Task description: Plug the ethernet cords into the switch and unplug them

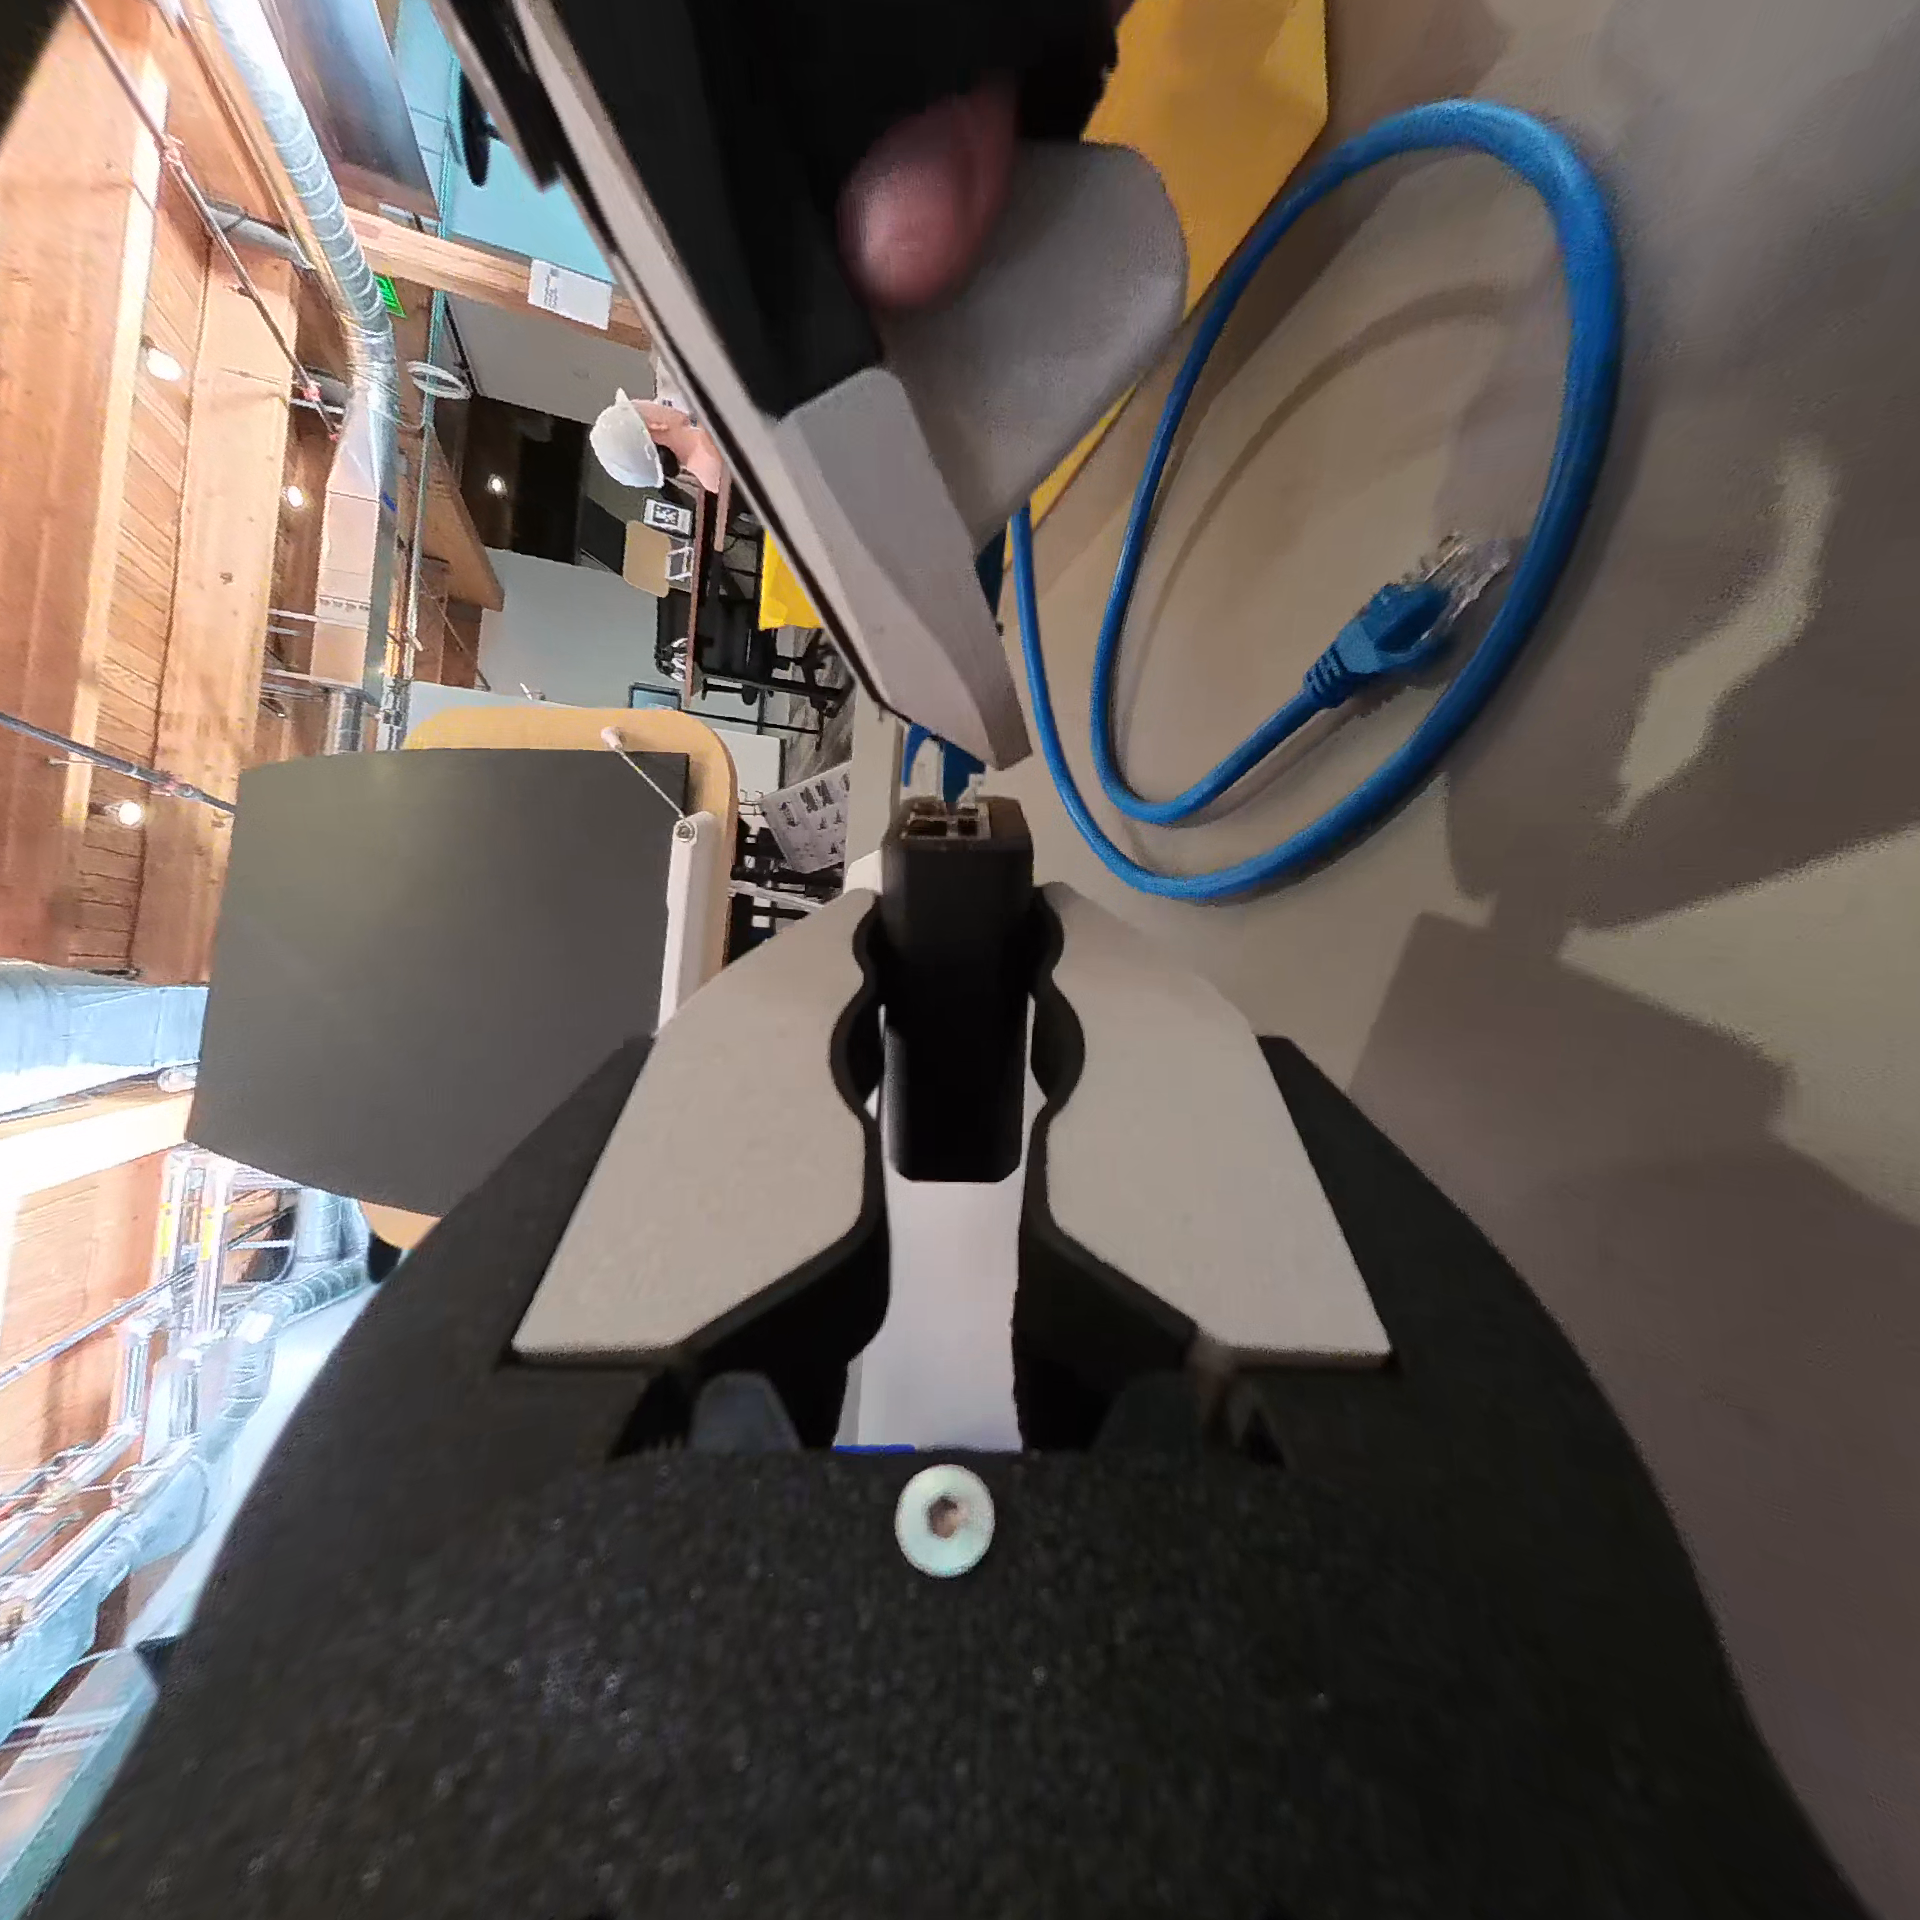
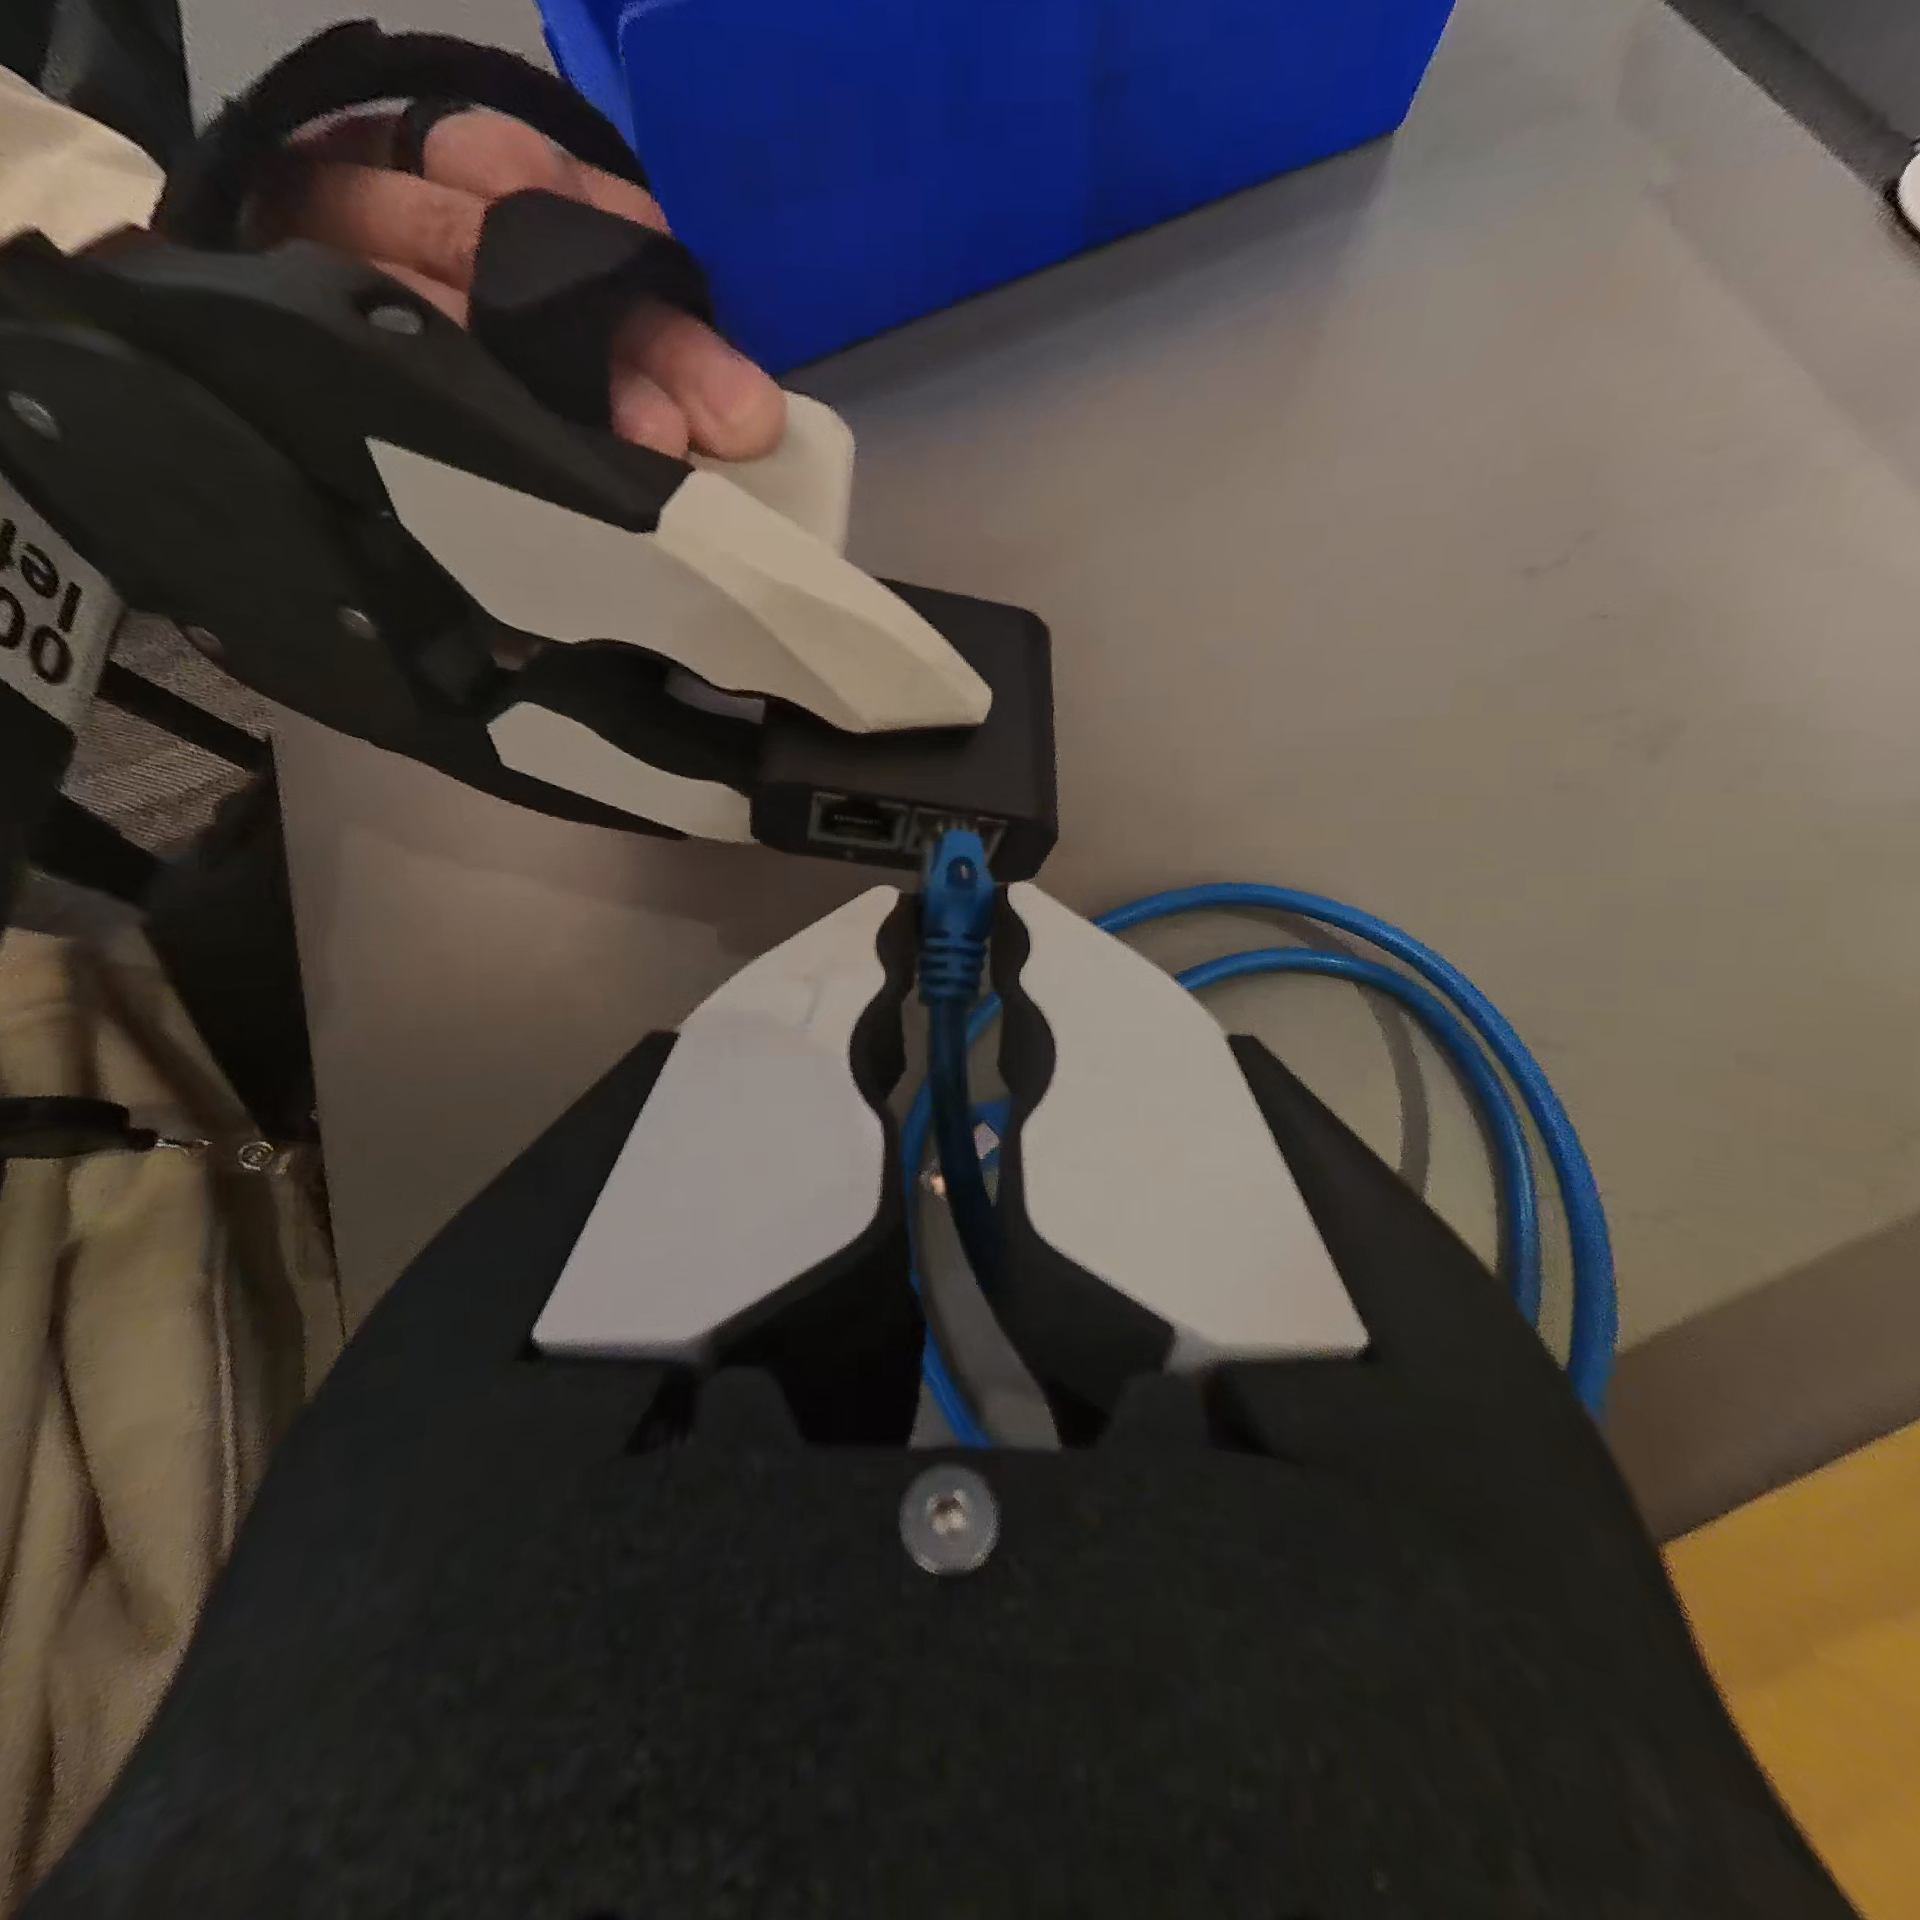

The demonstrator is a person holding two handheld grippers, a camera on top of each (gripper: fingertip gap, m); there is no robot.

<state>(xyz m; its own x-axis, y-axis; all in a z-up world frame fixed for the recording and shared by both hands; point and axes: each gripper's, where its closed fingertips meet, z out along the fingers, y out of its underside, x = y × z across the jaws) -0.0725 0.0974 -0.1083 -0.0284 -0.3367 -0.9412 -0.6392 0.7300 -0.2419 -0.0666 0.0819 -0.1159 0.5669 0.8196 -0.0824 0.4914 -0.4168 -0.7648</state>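
My left gripper (image 1: 956, 904) is shut on the small black switch (image 1: 956, 1039) and holds it above the grey table, port face pointing away. In the right wrist view the switch (image 2: 935, 665) shows two ports. The left port (image 2: 857, 826) is empty. My right gripper (image 2: 951, 894) is shut on the blue ethernet plug (image 2: 951, 935), whose tip sits at the right port. I cannot tell how deep it sits. The left gripper (image 2: 852, 764) comes in from the left. The right gripper's fingers (image 1: 914, 582) hang over the switch.
The blue cord (image 1: 1558, 416) lies in a loop on the grey table (image 1: 1714, 1039), with a free plug (image 1: 1423, 613) inside it. The loop also shows in the right wrist view (image 2: 1455, 1039). A blue bin (image 2: 987, 156) stands behind the switch. A yellow surface (image 2: 1818, 1662) borders the table. My two grippers' fingertips are within a few centimetres of each other.
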